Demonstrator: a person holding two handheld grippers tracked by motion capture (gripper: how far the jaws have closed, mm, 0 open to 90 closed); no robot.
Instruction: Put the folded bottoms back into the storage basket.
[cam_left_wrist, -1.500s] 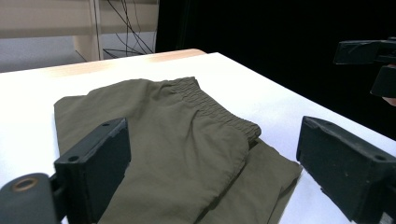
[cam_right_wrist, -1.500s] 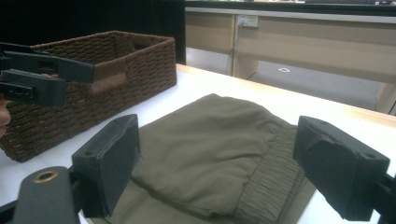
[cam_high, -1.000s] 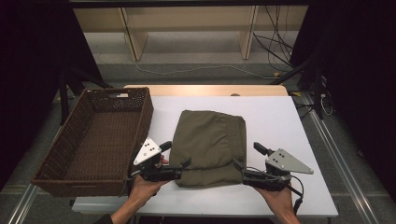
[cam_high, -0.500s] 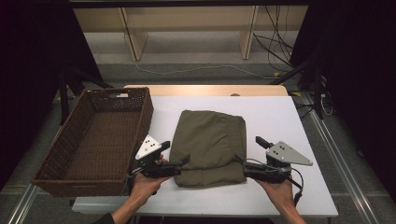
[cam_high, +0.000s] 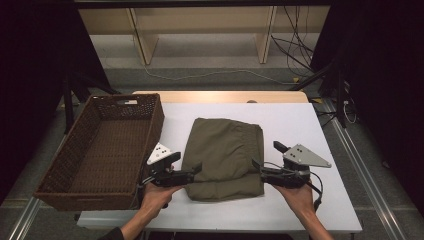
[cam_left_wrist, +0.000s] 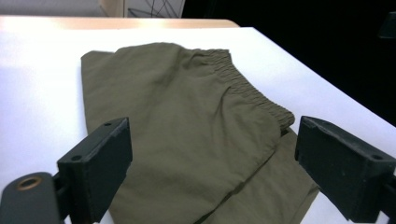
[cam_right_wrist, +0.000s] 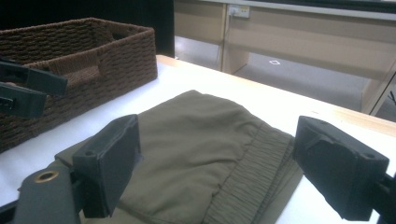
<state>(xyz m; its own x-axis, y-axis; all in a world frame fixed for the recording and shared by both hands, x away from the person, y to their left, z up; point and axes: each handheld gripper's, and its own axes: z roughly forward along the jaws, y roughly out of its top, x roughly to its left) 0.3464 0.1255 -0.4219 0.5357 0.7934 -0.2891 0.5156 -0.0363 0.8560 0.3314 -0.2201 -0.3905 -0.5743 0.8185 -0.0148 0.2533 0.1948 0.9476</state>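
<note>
Sitting on the far left of the white surface (cam_high: 300, 120) is a brown wicker basket (cam_high: 107, 145), nothing in it, so that's probably where the clothes end up, though that's just a guess. Right beside it the left gripper (cam_high: 196, 169) has its jaws spread wide, holding nothing, angled at the near left edge of the folded olive trousers (cam_high: 225, 157). The trousers lie flat mid-surface, elastic waistband (cam_left_wrist: 252, 88) on the right-hand side. Over on the right, the right gripper (cam_high: 256, 166) mirrors the left, jaws also wide and bare, lined up on the near right edge. Looks like the person is bracketing the bundle from both sides so it can be lifted without the fold falling apart.
</note>
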